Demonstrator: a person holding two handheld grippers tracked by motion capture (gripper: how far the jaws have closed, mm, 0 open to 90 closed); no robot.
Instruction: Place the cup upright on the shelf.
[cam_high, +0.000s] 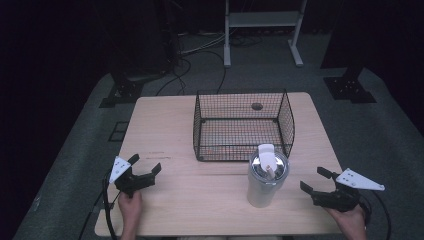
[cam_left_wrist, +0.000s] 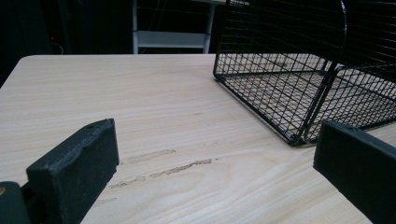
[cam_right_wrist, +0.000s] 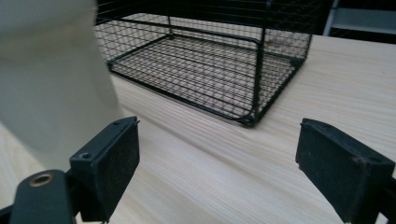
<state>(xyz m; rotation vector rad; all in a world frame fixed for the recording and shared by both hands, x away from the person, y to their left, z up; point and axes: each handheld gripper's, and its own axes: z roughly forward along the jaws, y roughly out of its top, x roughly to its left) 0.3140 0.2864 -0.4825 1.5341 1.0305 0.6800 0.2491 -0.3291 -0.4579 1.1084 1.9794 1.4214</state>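
A white tumbler (cam_high: 266, 176) with a clear lid stands upright on the wooden table (cam_high: 200, 195), just in front of a black wire basket (cam_high: 243, 125). My left gripper (cam_high: 145, 166) rests near the table's front left, open, nothing between its jaws. My right gripper (cam_high: 315, 180) sits at the front right, open, a short way right of the tumbler. In the right gripper view the tumbler (cam_right_wrist: 51, 79) fills the left side, blurred, with the basket (cam_right_wrist: 205, 70) beyond. In the left gripper view the basket (cam_left_wrist: 303, 79) stands ahead to the right, past faint scuff marks (cam_left_wrist: 163, 165).
A small dark object (cam_high: 257, 106) lies at the back of the basket. Beyond the table, cables (cam_high: 185, 70) run over grey carpet, and a white metal frame (cam_high: 262, 30) and black stand bases (cam_high: 350, 90) stand there.
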